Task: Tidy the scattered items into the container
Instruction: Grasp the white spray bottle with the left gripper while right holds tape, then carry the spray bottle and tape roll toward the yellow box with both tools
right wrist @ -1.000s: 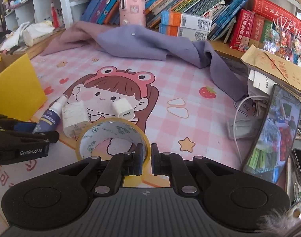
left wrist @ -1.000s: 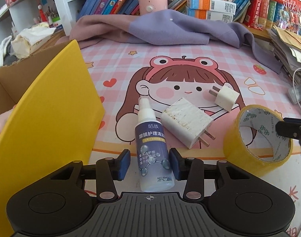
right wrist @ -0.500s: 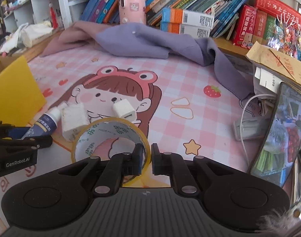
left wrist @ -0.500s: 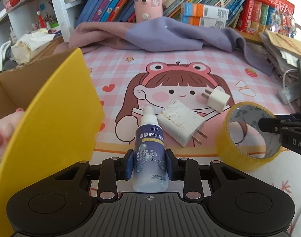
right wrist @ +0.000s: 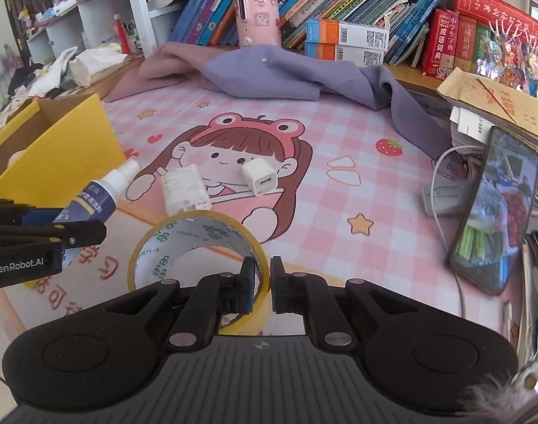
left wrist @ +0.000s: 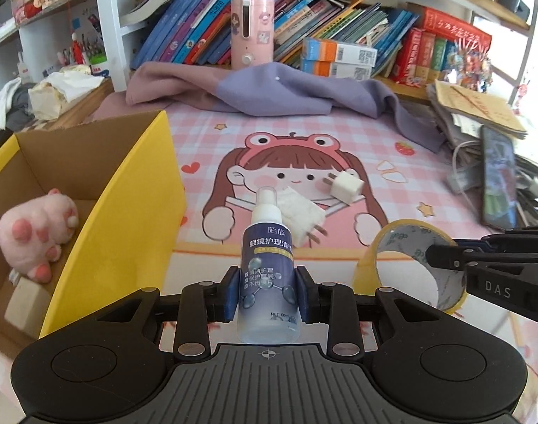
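Left wrist view: white-capped, navy-labelled plastic spray bottle point(left wrist: 267, 272), upright at lower centre, pinched in the left gripper point(left wrist: 267, 295); open yellow cardboard box point(left wrist: 127, 212) lies left. At right, the right gripper point(right wrist: 261, 284) clenches the yellow tape roll's point(right wrist: 198, 251) wall above the pink cartoon-print desk point(left wrist: 392, 134), bookshelves behind.

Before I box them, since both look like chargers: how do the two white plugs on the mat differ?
The big plug is a long, scuffed block; the small plug is a clean, compact cube. The big plug's prongs point toward the left camera, the small plug's prongs away, up the mat. Both are white, two-pronged, and lie loose on the mat, held by neither hand-held gripper.
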Available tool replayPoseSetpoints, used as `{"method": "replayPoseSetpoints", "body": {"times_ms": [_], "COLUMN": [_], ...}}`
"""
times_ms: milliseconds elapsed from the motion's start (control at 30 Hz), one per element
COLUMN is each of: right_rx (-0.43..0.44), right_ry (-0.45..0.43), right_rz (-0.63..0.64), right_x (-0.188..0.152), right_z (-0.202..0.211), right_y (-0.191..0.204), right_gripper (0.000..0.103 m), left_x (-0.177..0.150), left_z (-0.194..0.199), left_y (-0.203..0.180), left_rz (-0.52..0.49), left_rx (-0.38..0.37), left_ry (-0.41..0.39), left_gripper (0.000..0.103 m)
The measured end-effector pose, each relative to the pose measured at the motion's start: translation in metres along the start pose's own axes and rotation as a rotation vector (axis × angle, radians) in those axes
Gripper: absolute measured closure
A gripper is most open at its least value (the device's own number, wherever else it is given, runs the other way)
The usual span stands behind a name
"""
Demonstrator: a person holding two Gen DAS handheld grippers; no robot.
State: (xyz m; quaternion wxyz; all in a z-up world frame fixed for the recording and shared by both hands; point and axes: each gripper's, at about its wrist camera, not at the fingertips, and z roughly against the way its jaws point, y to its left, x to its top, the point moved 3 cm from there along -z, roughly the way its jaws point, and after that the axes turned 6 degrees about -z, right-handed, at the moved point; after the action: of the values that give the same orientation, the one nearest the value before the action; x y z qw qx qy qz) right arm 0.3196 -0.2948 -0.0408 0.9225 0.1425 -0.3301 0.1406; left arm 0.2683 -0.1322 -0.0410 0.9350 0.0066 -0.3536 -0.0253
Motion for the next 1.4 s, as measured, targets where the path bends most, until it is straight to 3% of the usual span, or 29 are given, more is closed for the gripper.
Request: {"method": "replayPoseSetpoints", "body": {"times_ms": [433,767,1400], "right_rx": [-0.041,-0.144,-0.155], "right_ry": [-0.023,-0.057,-0.109], "right_rz": [-0.038,-0.074,-0.056], "right_x": [-0.032,-0.057,-0.119], "right_z": [0.052,0.086,0.137], "right_y": [0.013,0.032,0.144], "right_gripper": [0.094,0.094,0.094], "left_x": [-0.021,-0.04,-0.112], "left_z": [0.044,0.072,0.159], "left_y": [0.001,0.004,0.066], "left_rz": [-0.019,-0.082,-0.102], "left_rx": [-0.146,-0.233,-0.267], "left_ry": [-0.035,-0.093,-0.164], "left_gripper": [0.072,0.072,0.072]}}
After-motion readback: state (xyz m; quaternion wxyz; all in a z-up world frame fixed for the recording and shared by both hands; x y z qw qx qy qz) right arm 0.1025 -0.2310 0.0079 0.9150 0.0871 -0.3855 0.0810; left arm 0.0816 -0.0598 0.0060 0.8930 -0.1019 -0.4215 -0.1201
